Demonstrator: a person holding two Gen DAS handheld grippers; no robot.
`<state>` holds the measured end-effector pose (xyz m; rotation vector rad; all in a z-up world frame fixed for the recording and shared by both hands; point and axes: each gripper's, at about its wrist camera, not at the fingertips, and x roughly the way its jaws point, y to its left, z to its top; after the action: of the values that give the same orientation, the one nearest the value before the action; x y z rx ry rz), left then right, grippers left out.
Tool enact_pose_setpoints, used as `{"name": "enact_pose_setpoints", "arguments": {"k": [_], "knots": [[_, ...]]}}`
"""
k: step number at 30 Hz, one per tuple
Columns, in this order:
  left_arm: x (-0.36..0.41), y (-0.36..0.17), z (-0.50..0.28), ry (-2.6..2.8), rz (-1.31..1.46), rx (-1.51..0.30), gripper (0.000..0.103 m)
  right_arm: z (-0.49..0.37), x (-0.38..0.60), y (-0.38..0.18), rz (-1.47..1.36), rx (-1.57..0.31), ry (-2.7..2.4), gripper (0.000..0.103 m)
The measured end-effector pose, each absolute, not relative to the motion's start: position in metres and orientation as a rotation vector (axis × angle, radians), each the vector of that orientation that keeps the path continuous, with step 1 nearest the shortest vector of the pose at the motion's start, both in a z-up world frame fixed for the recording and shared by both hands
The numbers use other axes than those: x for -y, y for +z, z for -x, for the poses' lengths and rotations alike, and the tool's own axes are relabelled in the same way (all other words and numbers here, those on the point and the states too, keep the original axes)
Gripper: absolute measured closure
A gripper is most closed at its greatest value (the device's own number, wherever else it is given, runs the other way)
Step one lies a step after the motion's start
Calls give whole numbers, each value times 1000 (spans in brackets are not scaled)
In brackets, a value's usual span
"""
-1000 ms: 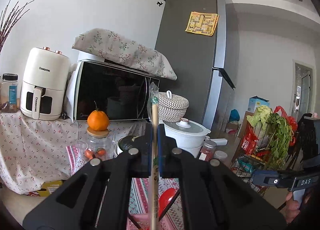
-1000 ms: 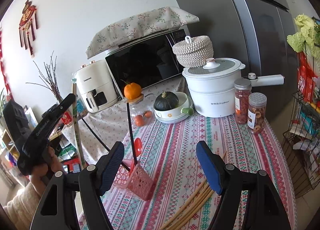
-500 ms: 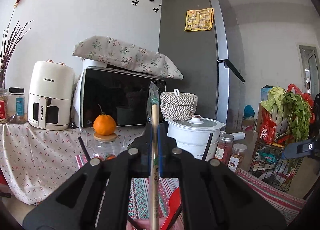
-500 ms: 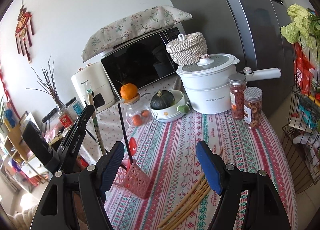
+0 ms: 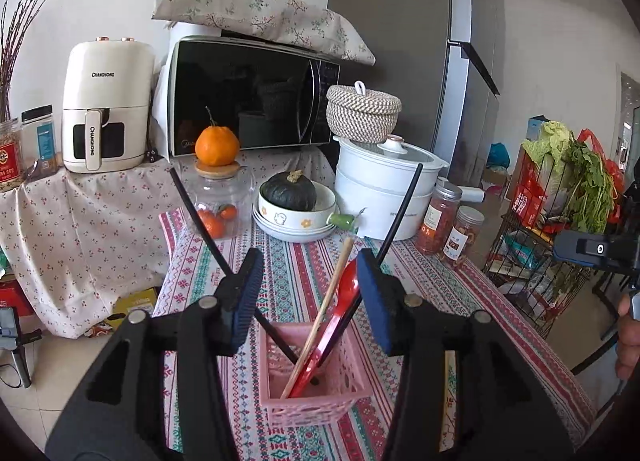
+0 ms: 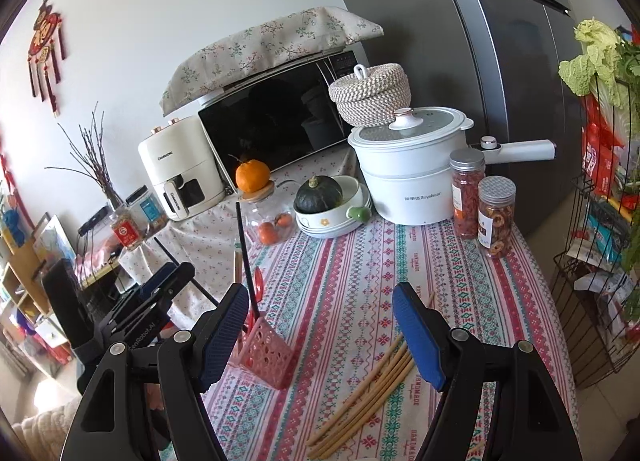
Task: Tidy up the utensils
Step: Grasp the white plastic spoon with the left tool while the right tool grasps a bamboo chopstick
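Note:
A pink perforated basket (image 5: 316, 377) stands on the striped tablecloth. It holds a wooden chopstick (image 5: 320, 317), a red spoon (image 5: 340, 313) and two black chopsticks (image 5: 200, 217). My left gripper (image 5: 310, 297) is open and empty just above the basket, with the wooden chopstick standing free between its fingers. In the right wrist view the basket (image 6: 266, 353) is at lower left, and several wooden chopsticks (image 6: 368, 385) lie on the cloth. My right gripper (image 6: 320, 337) is open and empty above them.
A bowl with a dark squash (image 5: 294, 197), a glass jar topped by an orange (image 5: 218, 189), a white pot (image 5: 384, 197) and two snack jars (image 5: 452, 225) stand at the back. A wire rack of vegetables (image 5: 560, 213) is at the right, off the table.
My left gripper has opened and let go of the wooden chopstick, which now stands in the pink basket. The left view has tilted down towards the basket. My right gripper stays open.

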<state>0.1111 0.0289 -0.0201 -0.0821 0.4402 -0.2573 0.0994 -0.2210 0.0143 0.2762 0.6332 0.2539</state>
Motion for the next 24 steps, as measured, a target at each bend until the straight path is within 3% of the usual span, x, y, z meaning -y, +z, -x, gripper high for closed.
{"name": "enact_pose_setpoints", "arguments": {"k": [3, 7, 24], "knots": [[-25, -21, -95, -259, 68, -515, 31, -99, 230, 9, -274, -686, 217, 27], [-20, -24, -77, -269, 50, -623, 24, -98, 244, -2, -285, -783, 146, 27], [80, -105, -60, -563, -106, -1166, 21, -40, 312, -73, -372, -1184, -88, 27]]}}
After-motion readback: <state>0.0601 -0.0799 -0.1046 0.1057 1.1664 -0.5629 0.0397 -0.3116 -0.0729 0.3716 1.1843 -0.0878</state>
